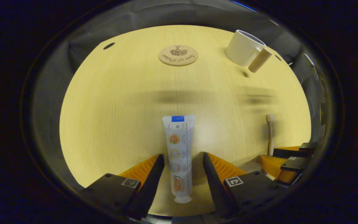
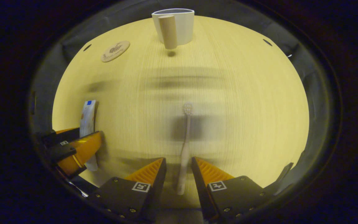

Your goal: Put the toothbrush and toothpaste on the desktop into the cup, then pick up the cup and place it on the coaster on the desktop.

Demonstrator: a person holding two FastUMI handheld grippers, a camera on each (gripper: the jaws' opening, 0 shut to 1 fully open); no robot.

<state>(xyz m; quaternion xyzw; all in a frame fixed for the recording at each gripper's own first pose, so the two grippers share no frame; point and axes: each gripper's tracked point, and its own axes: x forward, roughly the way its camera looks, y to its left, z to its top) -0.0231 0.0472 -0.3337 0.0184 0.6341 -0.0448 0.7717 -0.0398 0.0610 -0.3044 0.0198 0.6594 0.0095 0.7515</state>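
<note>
Toothpaste lies on the desk between my left fingers, toothbrush to its right between my right ones. Coaster far, cup far right of it.

Items counted on the desktop:

- One toothpaste tube, lying flat.
- One toothbrush, lying flat.
- One white cup, with a single handle.
- One round coaster.
- Two grippers are counted: the left gripper and the right gripper, each with two fingers.
- Three dark holes are noted in the desktop, near its edge.
</note>
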